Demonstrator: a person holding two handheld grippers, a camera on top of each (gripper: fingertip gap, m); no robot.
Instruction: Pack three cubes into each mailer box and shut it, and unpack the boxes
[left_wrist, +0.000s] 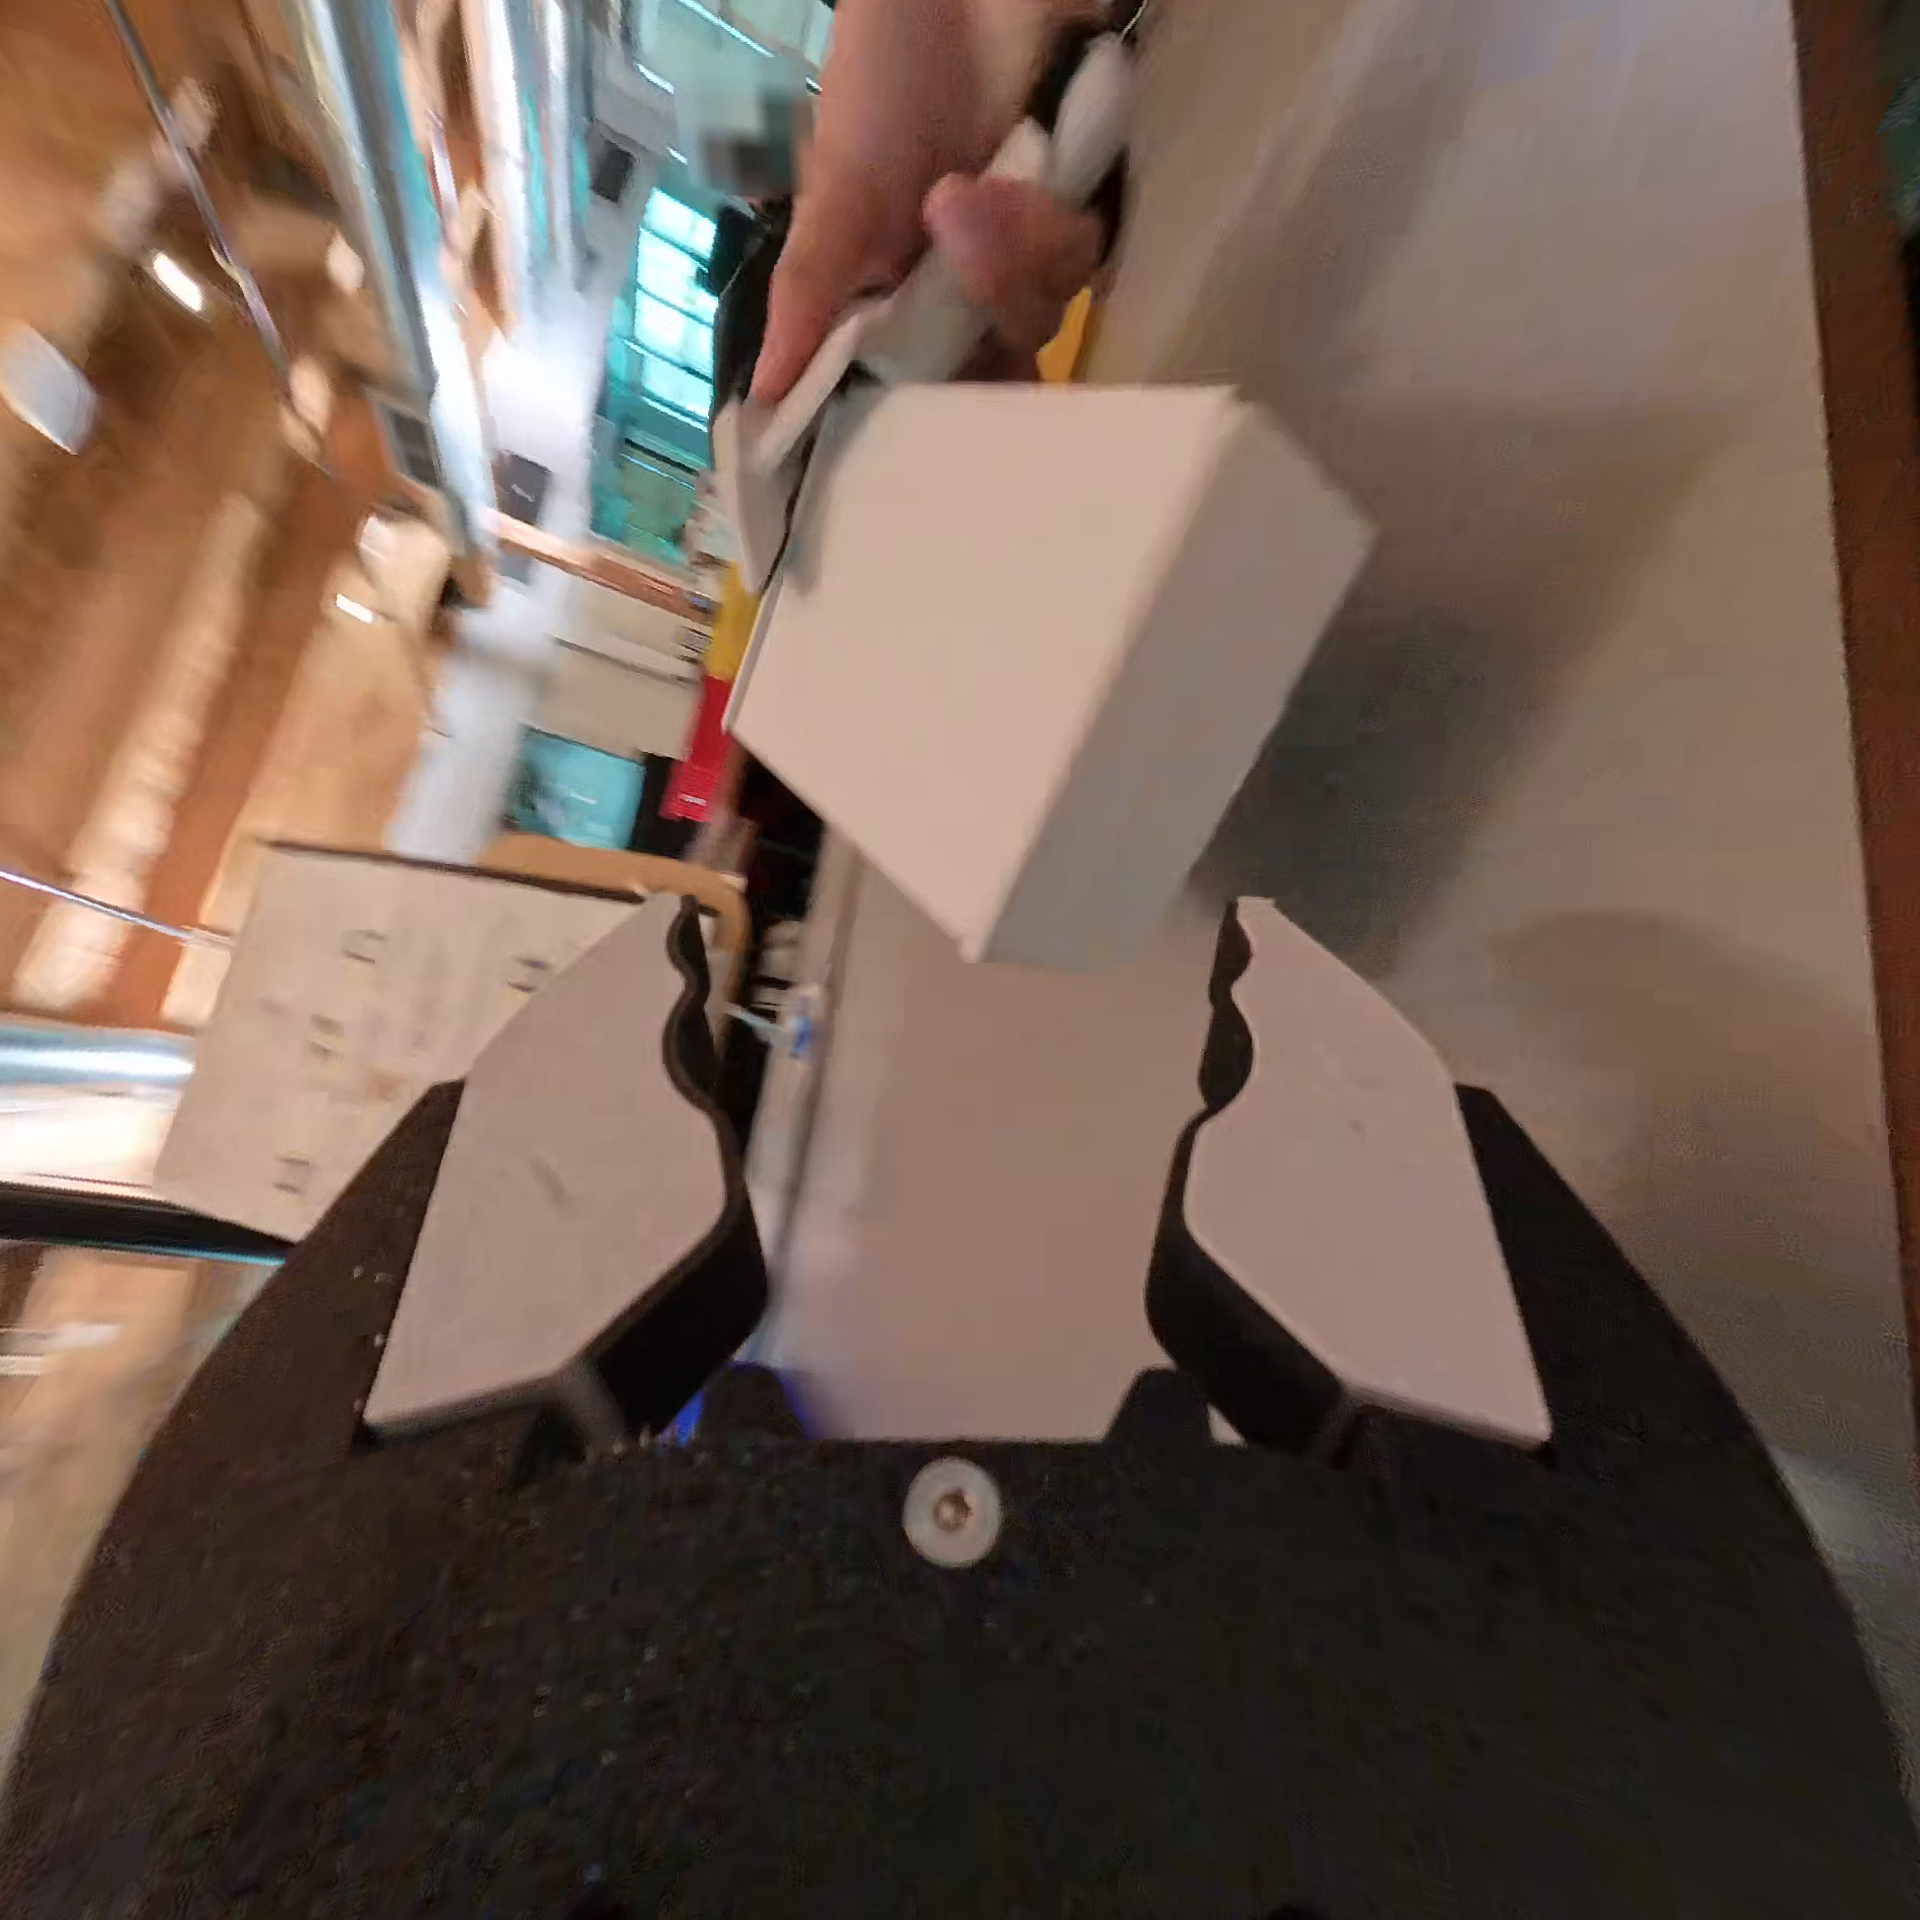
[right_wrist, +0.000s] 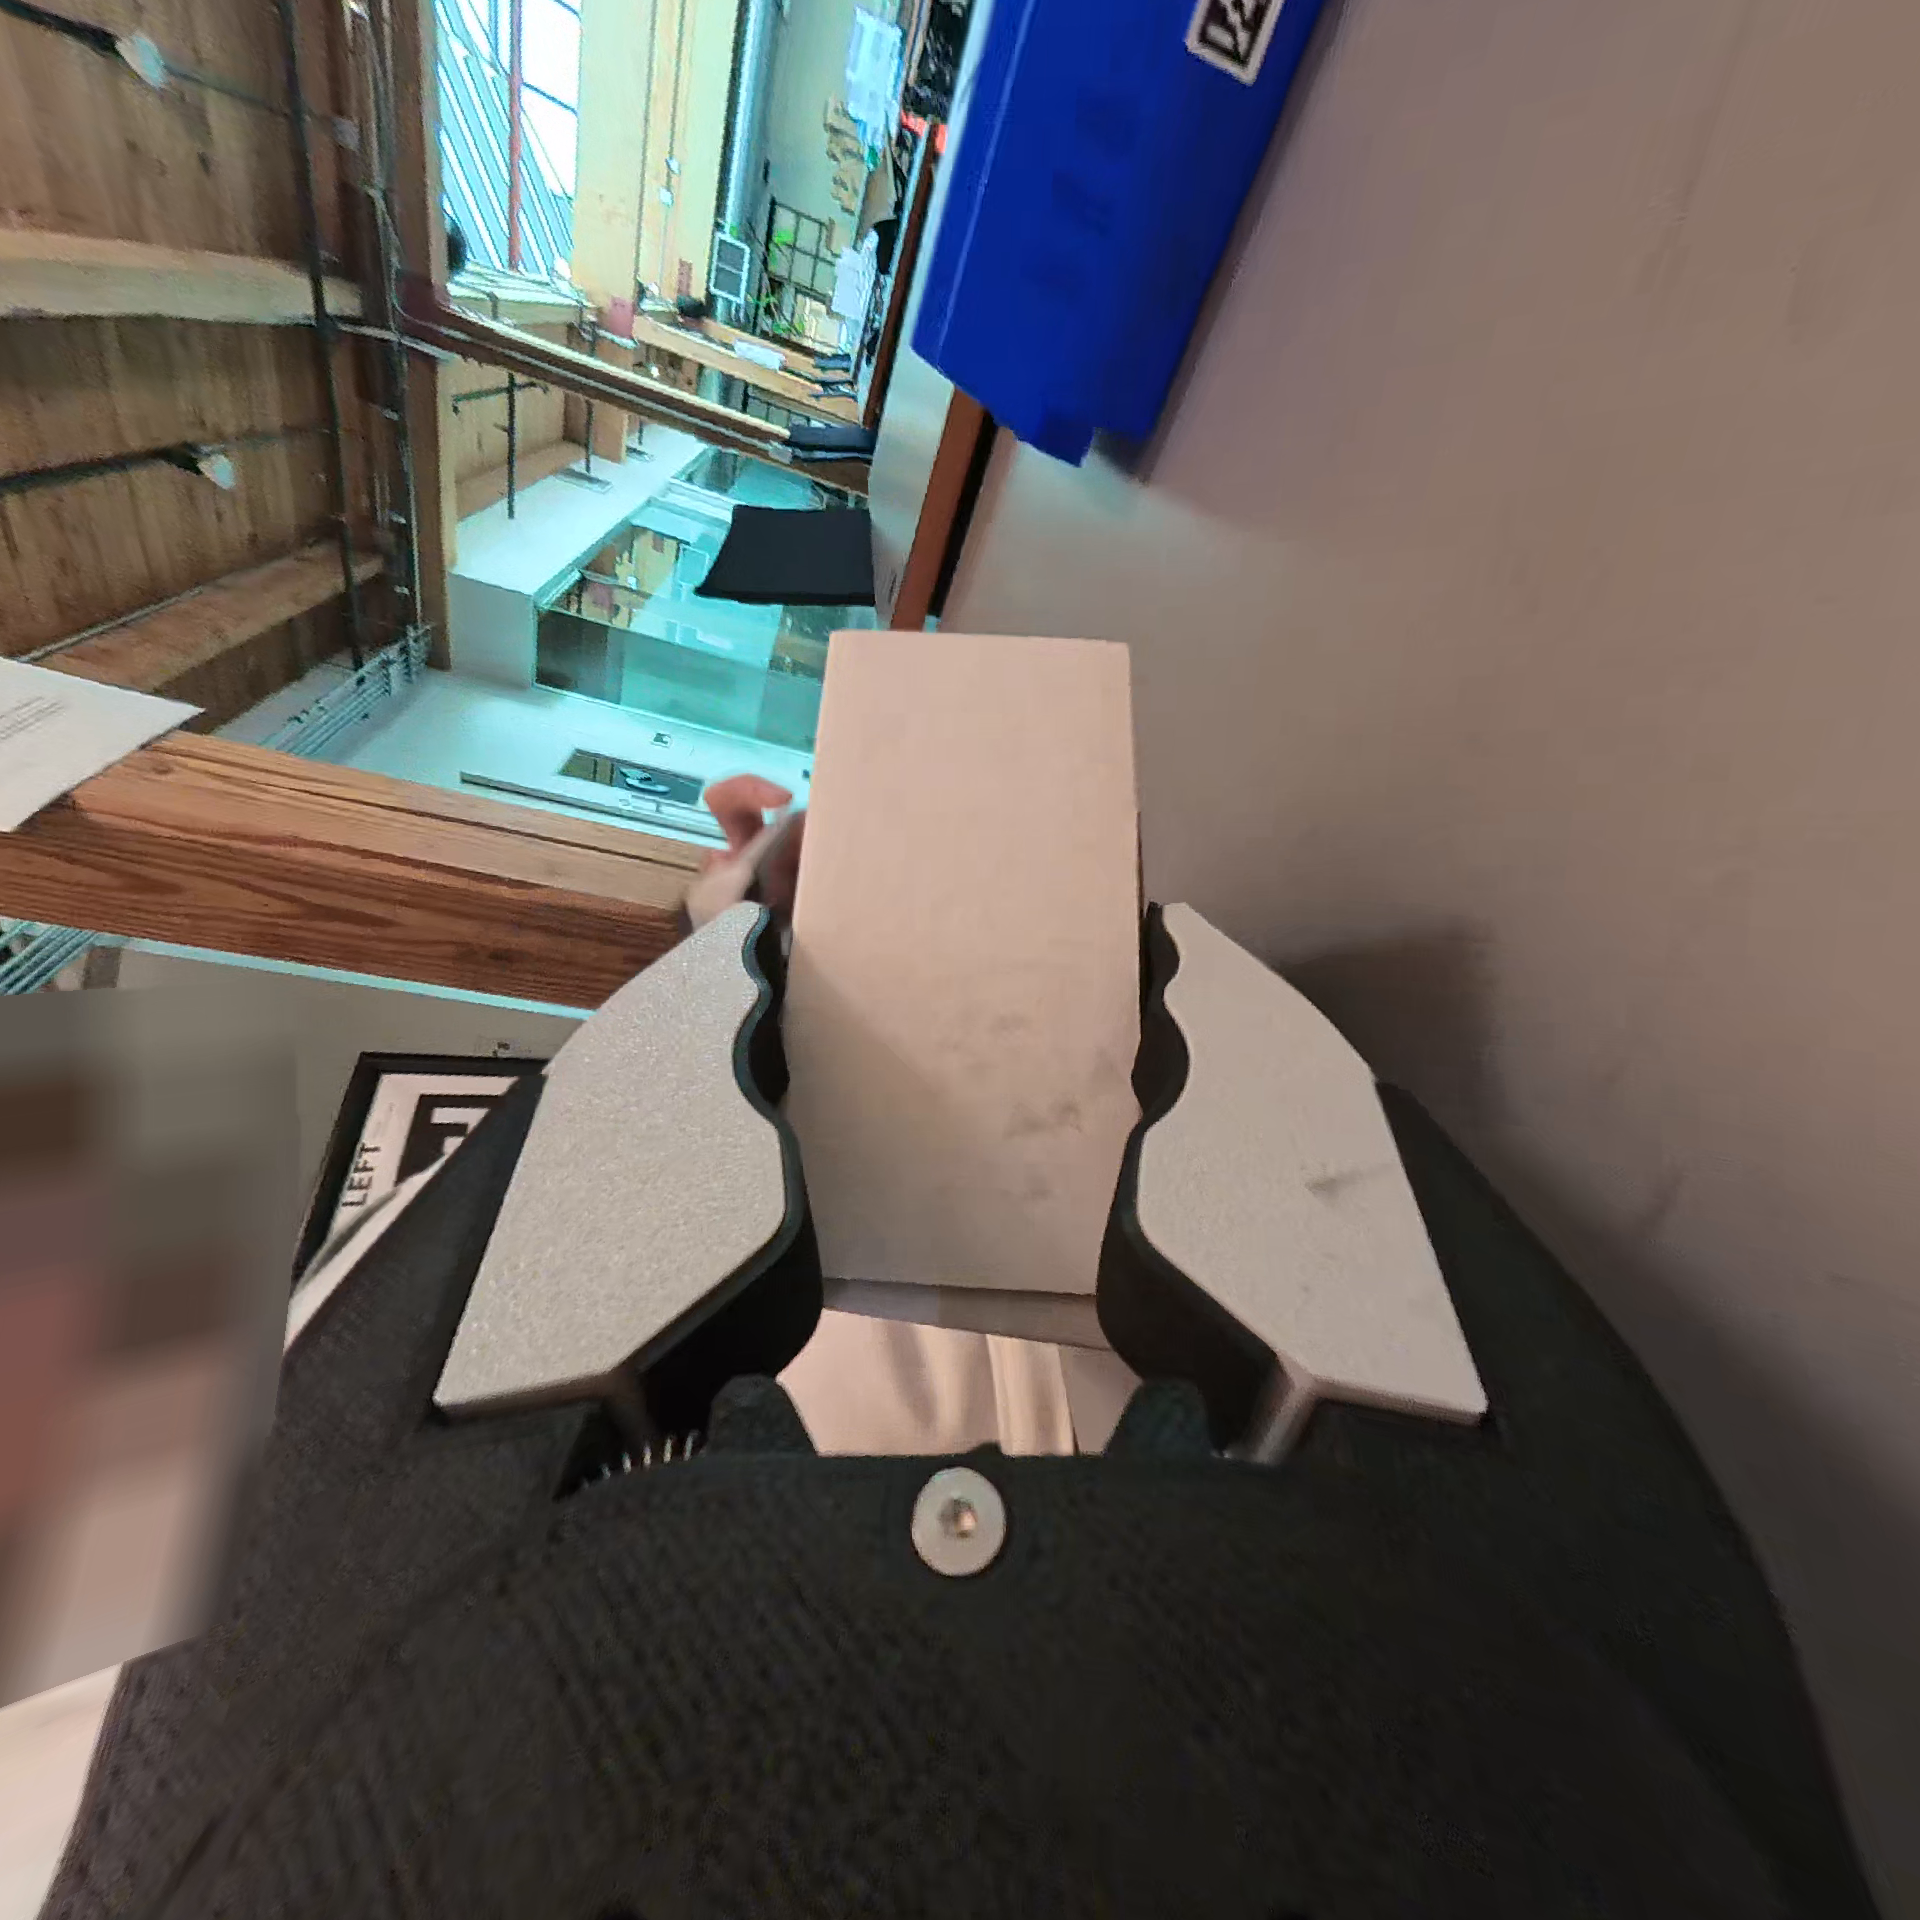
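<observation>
In the left wrist view, blurred wooden walls and a pale board with dark marks (left_wrist: 395, 1029) fill the left side. The left gripper (left_wrist: 961, 935) sits low in the middle, its 2 grey fingers (left_wrist: 582, 1174) spread wide with nothing between them; only the white tabletop (left_wrist: 1558, 520) shows in the gap. Just beyond the fingertips, raised off the table and tilted, is a closed white mailer box (left_wrist: 1029, 665). At its far left corner the right gripper (left_wrist: 790, 457) clamps the box, with a person's hand (left_wrist: 883, 208) behind it. A small yellow piece (left_wrist: 1070, 343) shows just past the box; whether it is a cube cannot be told. A brown strip (left_wrist: 1870, 520) runs along the right margin.

In the right wrist view, a wooden beam (right_wrist: 343, 842) and a window lie far on the left, and a black-and-white marker card (right_wrist: 416, 1132) shows near the left finger. The right gripper (right_wrist: 961, 935) holds the mailer box (right_wrist: 966, 966) at centre, both fingers (right_wrist: 644, 1174) pressed against its sides at a moderate width; the box runs straight away from the camera. A fingertip (right_wrist: 743, 805) peeks out at the box's far left edge. To the far right, a blue bin (right_wrist: 1091, 208) stands on the white tabletop (right_wrist: 1558, 727).
</observation>
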